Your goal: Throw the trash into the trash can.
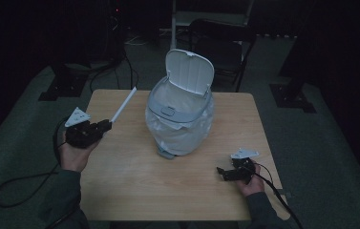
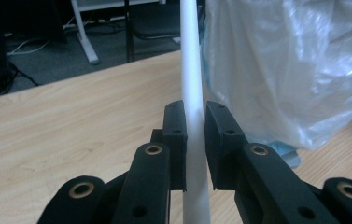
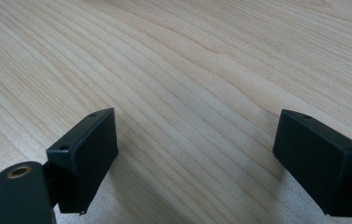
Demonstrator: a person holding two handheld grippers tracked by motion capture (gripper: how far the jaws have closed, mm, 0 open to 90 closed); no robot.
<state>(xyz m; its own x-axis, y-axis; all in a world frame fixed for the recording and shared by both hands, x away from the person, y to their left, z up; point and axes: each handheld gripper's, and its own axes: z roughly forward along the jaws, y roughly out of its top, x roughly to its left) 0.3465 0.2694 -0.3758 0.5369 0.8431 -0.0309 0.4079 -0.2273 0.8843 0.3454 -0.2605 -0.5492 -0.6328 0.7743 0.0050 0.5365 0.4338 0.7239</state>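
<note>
A: In the high view, a slim white strip (image 1: 123, 104) is seen clamped by the left gripper (image 1: 105, 125) at the table's (image 1: 134, 191) left edge. Its long axis is tilted up and away from the person, toward the far left corner, its free end raised above the wood.

B: And the bin?

A: A grey-rimmed bin (image 1: 180, 114) lined with a clear plastic bag (image 1: 182, 133) is seen at mid-table, lid (image 1: 189, 71) tipped open, well apart from the strip. The right gripper (image 1: 223, 172) is rested low near the right edge, with nothing between its jaws.

B: What is added by the left gripper view?

A: The grip itself is shown: the strip (image 2: 192, 84) is pinched between the two black pads (image 2: 176, 140), the jaws narrow on it. It is seen as plain, matte white, narrow and straight, running up out of the frame. The bag (image 2: 285, 70) is seen just beside it, crinkled and translucent.

B: And the right gripper view?

A: The jaws are shown spread wide over bare wood grain (image 3: 187, 70), the pads (image 3: 87, 154) closed on nothing.
</note>
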